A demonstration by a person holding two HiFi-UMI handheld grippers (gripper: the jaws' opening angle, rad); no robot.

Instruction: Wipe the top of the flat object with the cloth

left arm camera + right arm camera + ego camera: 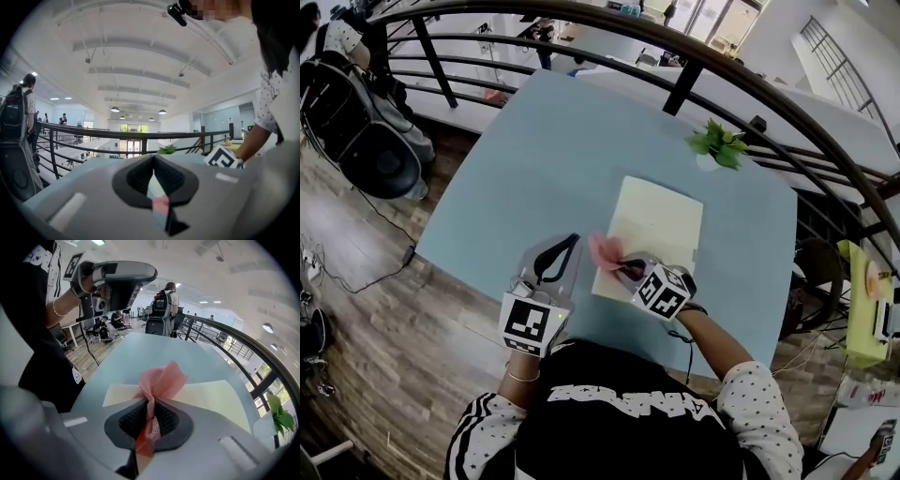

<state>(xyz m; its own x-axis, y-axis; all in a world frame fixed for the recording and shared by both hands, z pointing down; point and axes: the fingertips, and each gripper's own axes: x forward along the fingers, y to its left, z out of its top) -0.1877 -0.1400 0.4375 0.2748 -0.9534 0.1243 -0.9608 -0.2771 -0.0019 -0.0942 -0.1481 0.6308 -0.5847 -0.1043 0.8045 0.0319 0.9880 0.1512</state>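
Right hand-held gripper (150,412) pinches mesh cloth (161,378) over flat sheet (220,397); left hand-held gripper (153,159) closed.

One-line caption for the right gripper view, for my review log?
Right gripper shut on a bunched pink cloth at the edge of a cream flat sheet on a pale blue table.

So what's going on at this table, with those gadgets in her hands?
A person is cleaning with two hand-held grippers. The right gripper is shut on a bunched pink cloth and holds it at the near left corner of a flat cream board lying on the light blue table. The left gripper is held off to the side of the board, jaws together with nothing in them. A small potted plant stands at the table's far edge.
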